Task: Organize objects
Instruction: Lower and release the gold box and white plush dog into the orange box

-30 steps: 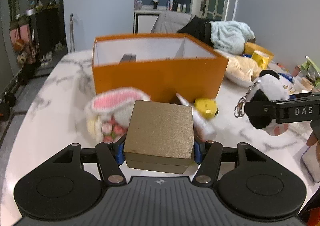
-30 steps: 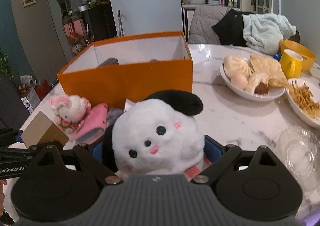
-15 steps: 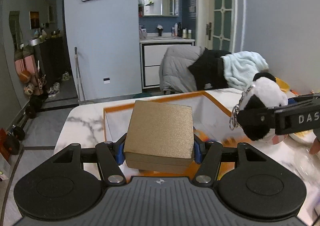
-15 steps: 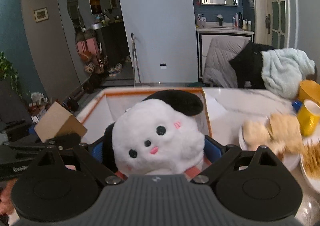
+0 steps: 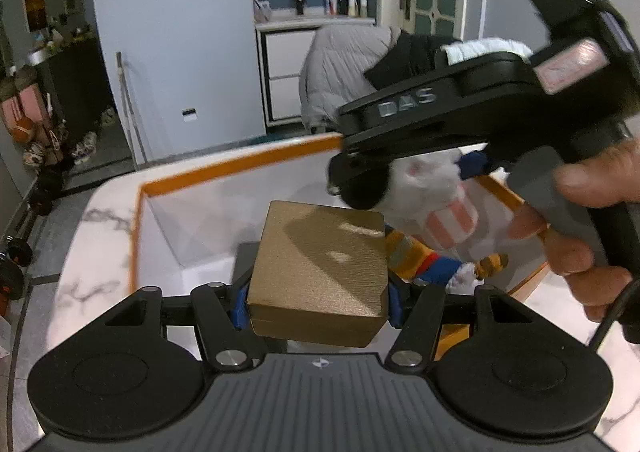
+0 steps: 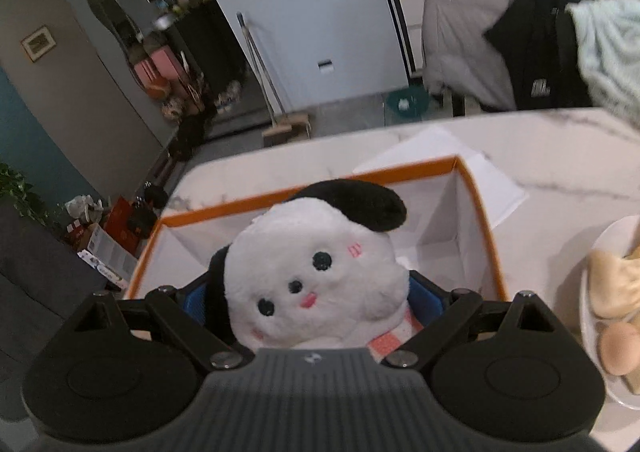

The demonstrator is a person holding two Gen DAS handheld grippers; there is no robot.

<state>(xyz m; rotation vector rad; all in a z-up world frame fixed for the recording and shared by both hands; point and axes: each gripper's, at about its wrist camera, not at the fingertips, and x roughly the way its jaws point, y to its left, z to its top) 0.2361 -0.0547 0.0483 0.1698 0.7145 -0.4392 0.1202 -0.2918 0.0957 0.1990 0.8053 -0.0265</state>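
A: Over the open orange box [image 5: 240,167], what are the left tongs [image 5: 316,300] carrying?

B: A gold box [image 5: 320,264], clamped by its two sides between the blue pads, its flat top toward the camera. It hangs above the orange box's white inside, at the near edge.

A: And the right tongs [image 6: 316,292]?

B: They are closed on a white plush dog [image 6: 312,272] with black ears, a blue pad on either side of its body. In the right wrist view its face looks back at the camera, and a pink-and-white checked scrap shows under its chin. It too is held above the orange box [image 6: 476,219], near the close wall.

A: Do the two come near each other?

B: Yes. In the left wrist view the right tongs [image 5: 420,179] reach in from the right, above and just beyond the gold box, with the plush dog [image 5: 428,187] hanging under them. A hand [image 5: 588,219] grips their handle at the right edge.

A: Anything already in the orange box?

B: An orange-and-blue striped toy [image 5: 424,256] lies on its floor, right of the gold box.

A: And around it?

B: The orange box stands on a white marble tabletop [image 6: 560,155]. White paper [image 6: 500,187] lies behind its far right corner, and a white bowl of food [image 6: 616,292] sits at the right. Jackets [image 6: 480,47] hang over a chair beyond the tabletop.
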